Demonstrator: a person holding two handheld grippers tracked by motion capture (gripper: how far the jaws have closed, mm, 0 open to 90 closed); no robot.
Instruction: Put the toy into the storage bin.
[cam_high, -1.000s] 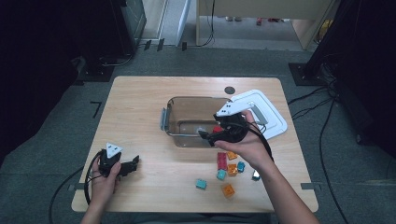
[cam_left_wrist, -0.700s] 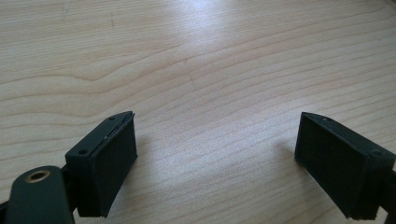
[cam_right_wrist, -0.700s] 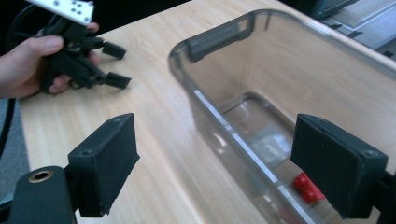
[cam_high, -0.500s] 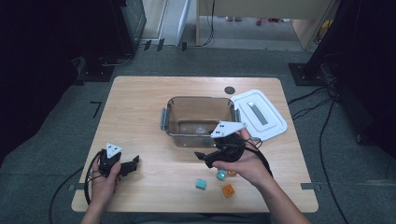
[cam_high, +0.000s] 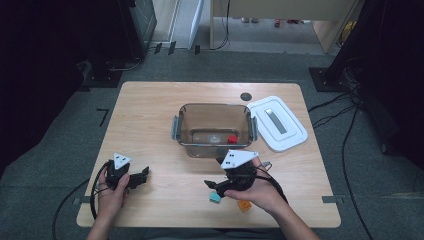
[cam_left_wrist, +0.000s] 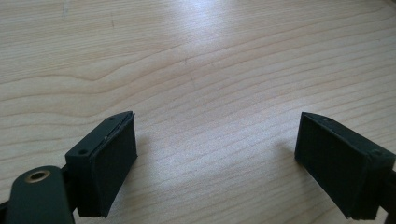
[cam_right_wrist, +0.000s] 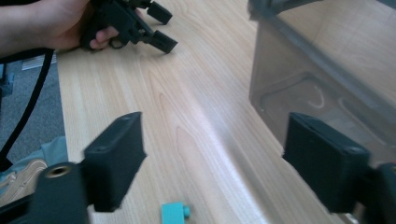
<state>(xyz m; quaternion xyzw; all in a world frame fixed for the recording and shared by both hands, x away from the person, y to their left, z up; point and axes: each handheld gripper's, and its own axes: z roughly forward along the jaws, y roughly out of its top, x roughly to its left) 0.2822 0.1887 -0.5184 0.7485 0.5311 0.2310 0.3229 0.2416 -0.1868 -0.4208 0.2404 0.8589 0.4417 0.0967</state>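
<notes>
A clear brown container (cam_high: 186, 131) stands mid-table with a red brick (cam_high: 232, 139) inside it. My right gripper (cam_high: 212, 187) hovers low at the near edge, just in front of the container (cam_right_wrist: 327, 70). Its jaws have just been closing but stand open (cam_right_wrist: 210, 163), with a teal brick (cam_right_wrist: 174, 213) lying on the table between them, untouched. That teal brick (cam_high: 215, 198) lies just below the fingertips, and an orange brick (cam_high: 244, 205) sits beside my right hand. My left gripper (cam_high: 145, 173) rests at the near left, open (cam_left_wrist: 215, 158) over bare wood.
A white lid (cam_high: 277, 122) lies flat to the right of the container. A small dark hole (cam_high: 245, 96) marks the table behind it. The left gripper (cam_right_wrist: 140, 23) and its hand appear far off in the right gripper view. Cables trail off the near edge.
My right gripper has come away from the container's near right rim, dropping toward the near edge and leftward to the loose bricks. The left gripper has stayed put.
</notes>
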